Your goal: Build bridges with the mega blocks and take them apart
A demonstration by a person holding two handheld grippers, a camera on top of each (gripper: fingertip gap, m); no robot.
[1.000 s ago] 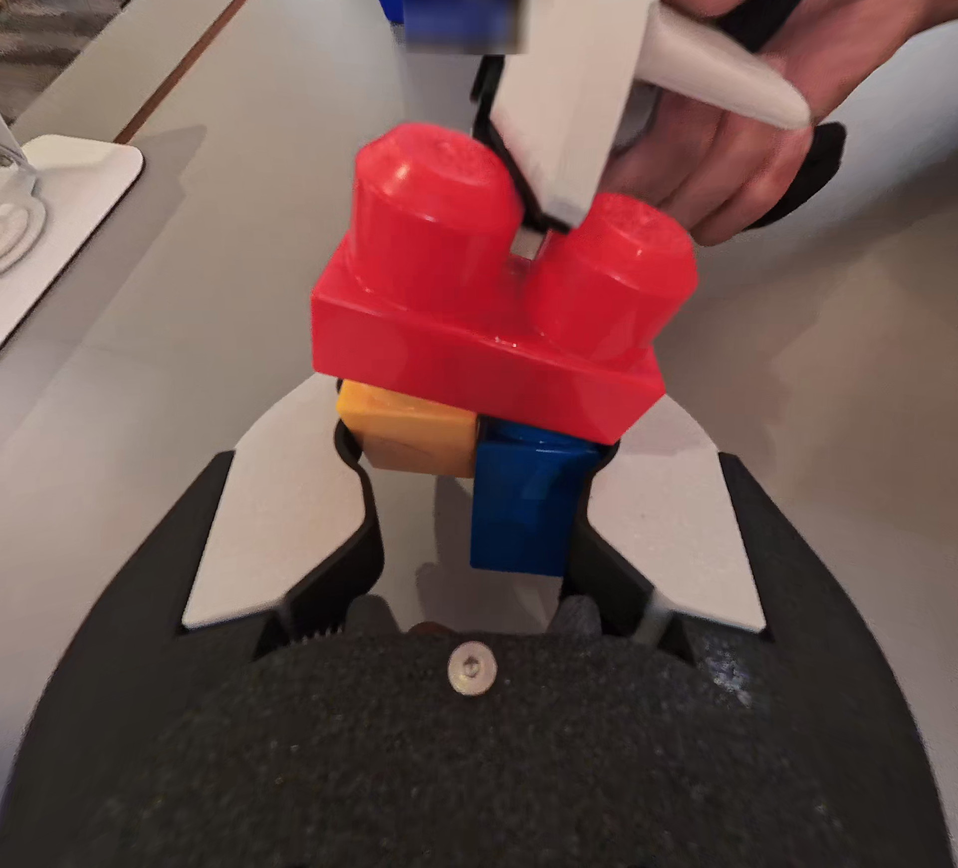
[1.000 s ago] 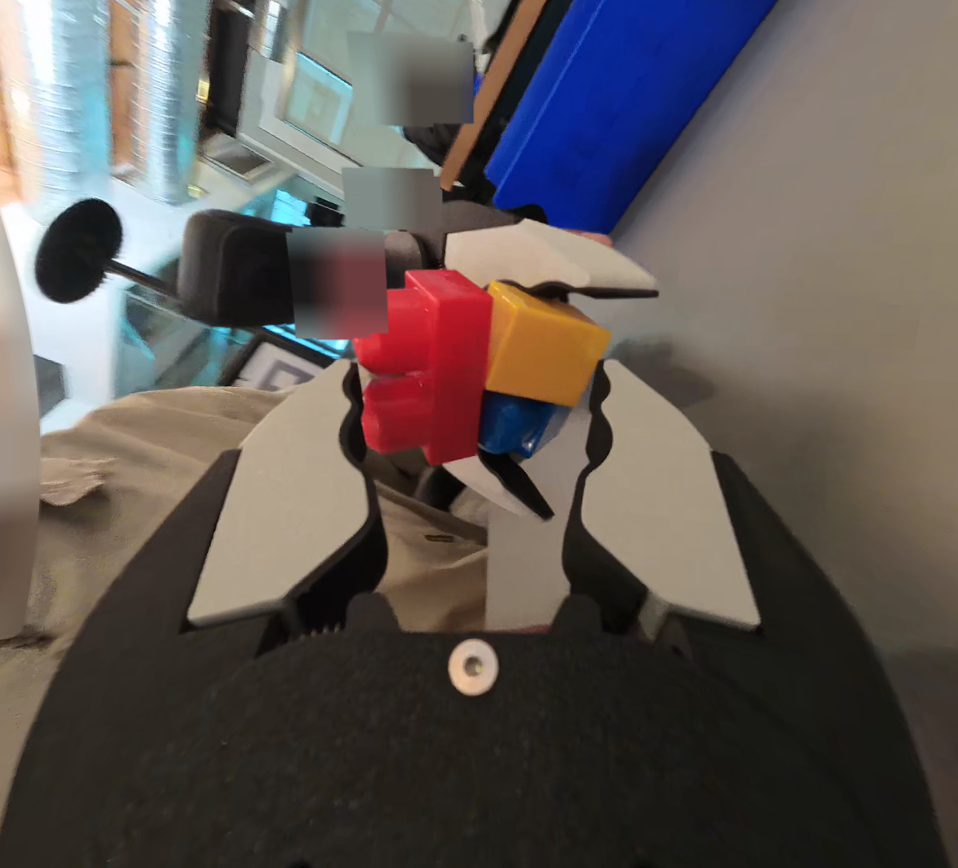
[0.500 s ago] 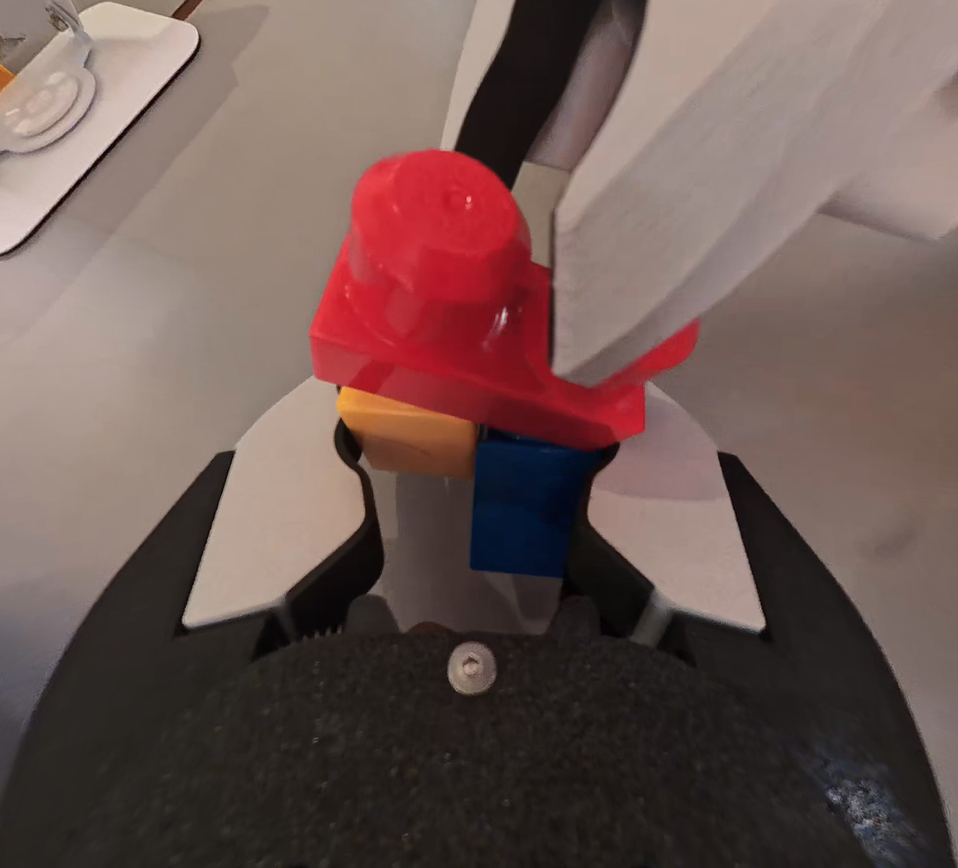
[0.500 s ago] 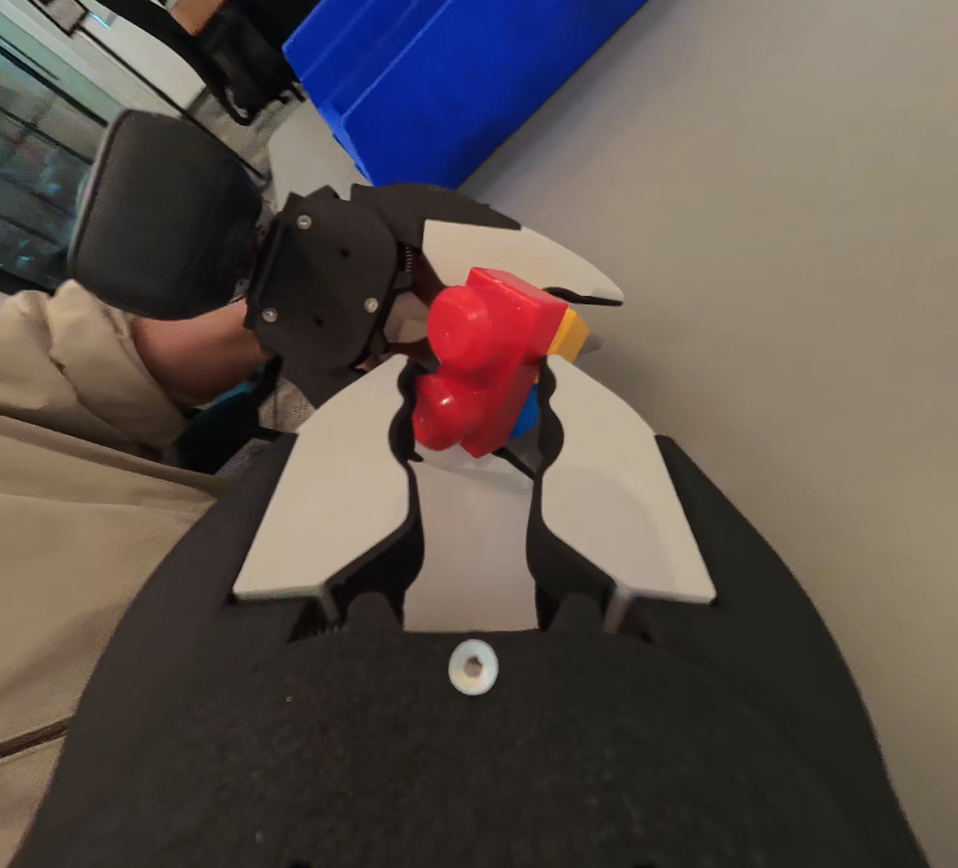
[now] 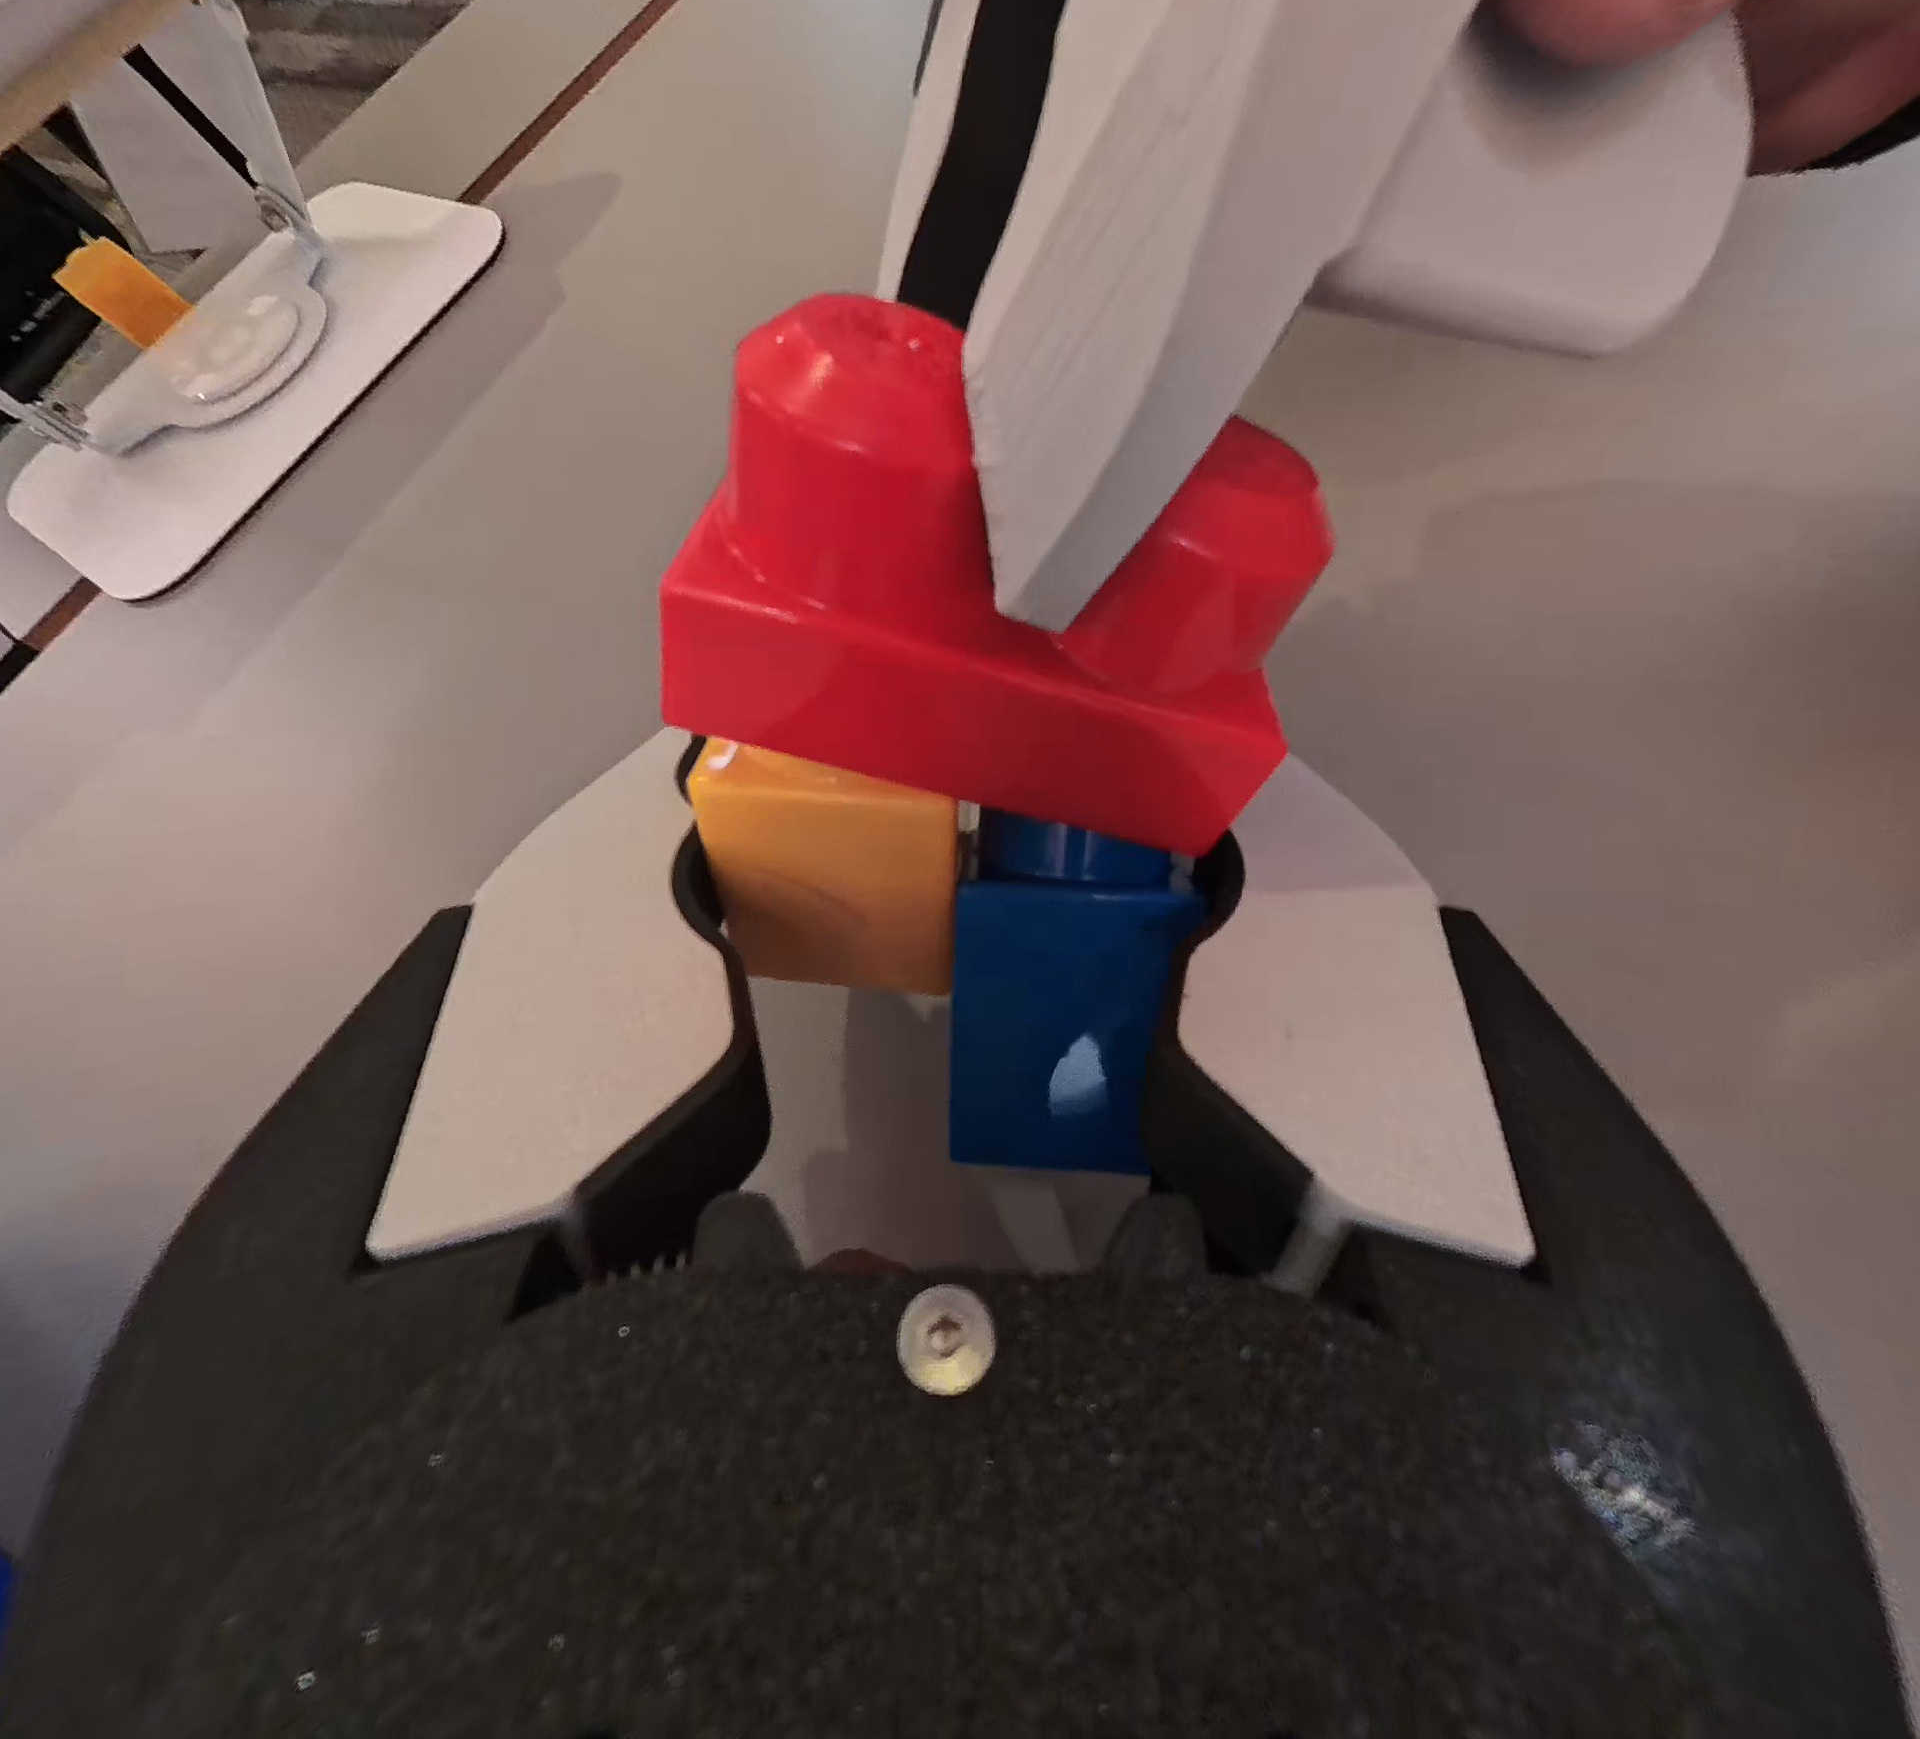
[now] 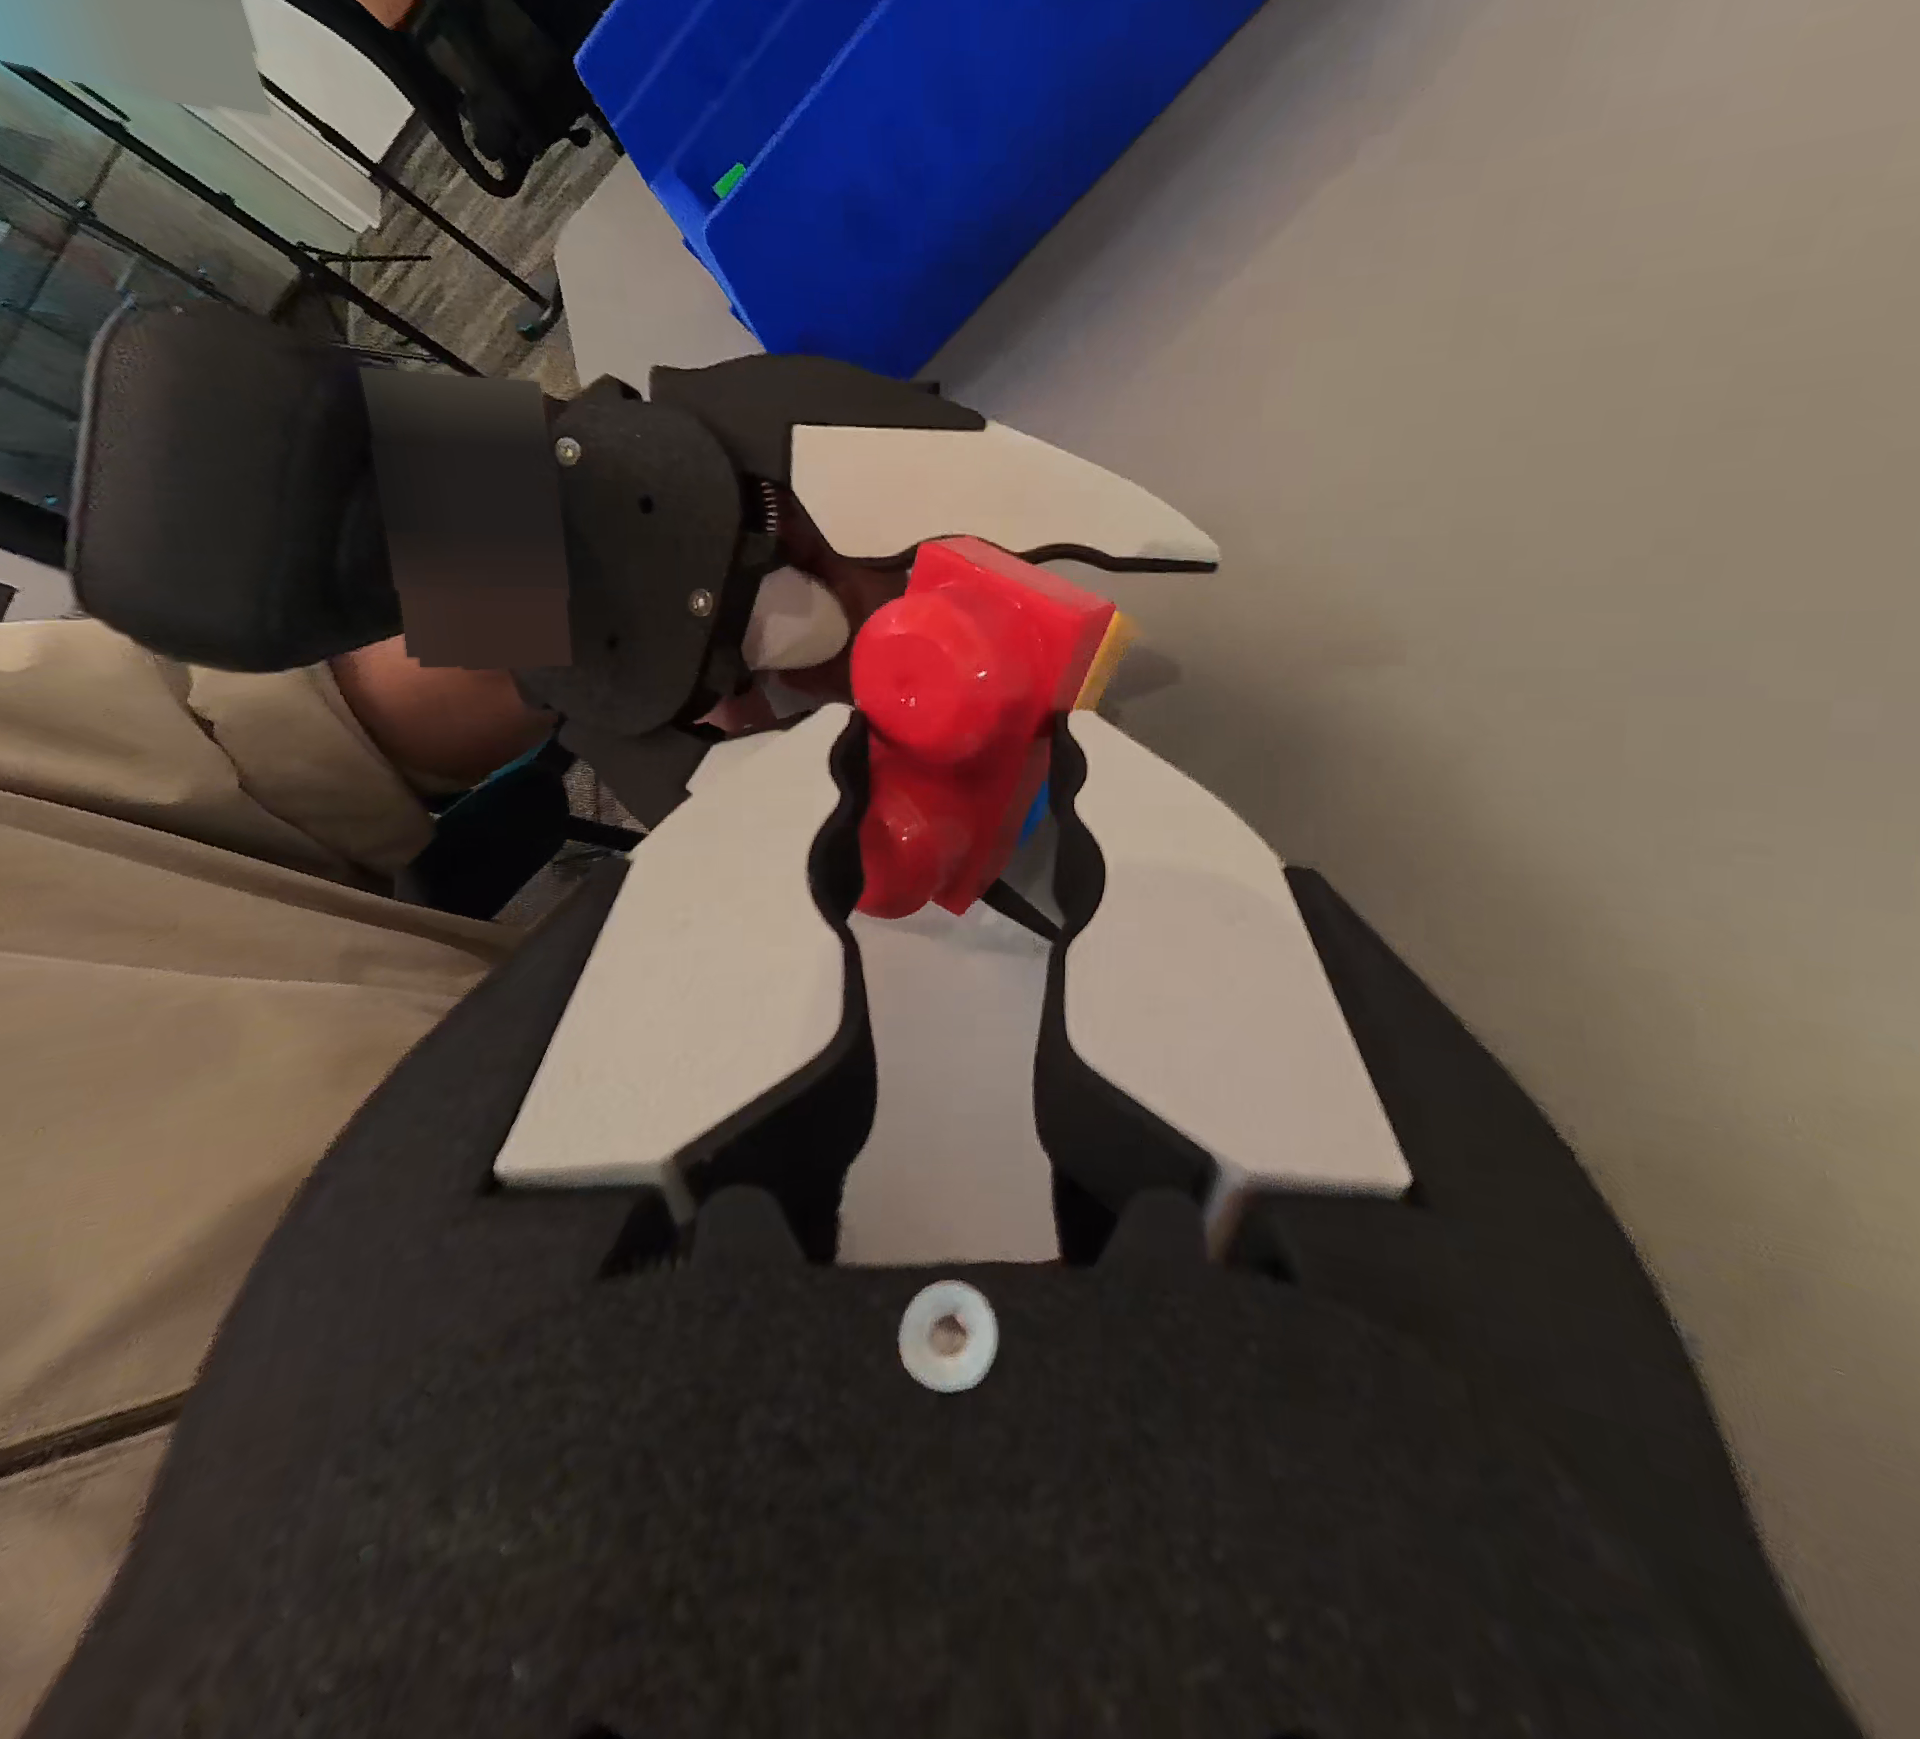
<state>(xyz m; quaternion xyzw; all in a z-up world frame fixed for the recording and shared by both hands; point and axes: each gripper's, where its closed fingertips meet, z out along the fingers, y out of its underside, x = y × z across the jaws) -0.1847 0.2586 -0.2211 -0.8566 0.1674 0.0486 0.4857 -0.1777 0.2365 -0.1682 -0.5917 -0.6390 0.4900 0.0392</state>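
A small bridge of three blocks is held above the grey table point(image 5: 1621, 754). My left gripper point(image 5: 961, 822) is shut on its two legs, a yellow block point(image 5: 831, 868) and a blue block point(image 5: 1049, 1035). The red two-stud block point(image 5: 935, 640) lies across them, tilted, and the blue block's stud shows under its right end. My right gripper point(image 6: 951, 733) is shut on the red block point(image 6: 956, 681). One of its white fingers point(image 5: 1143, 255) sits between the two red studs. The left gripper also shows in the right wrist view point(image 6: 997, 494).
A blue bin point(image 6: 987, 79) stands on the table behind the blocks. A white stand on a white pad point(image 5: 260, 359) is at the left, near the table's seam. A person's beige sleeve point(image 6: 208, 1014) is at the left of the right wrist view. The gap from one gripper's tips to the other's is roughly 5 cm.
My right gripper has moved in from the side and shut on the red block. The red block has tipped up off the blue block's stud.
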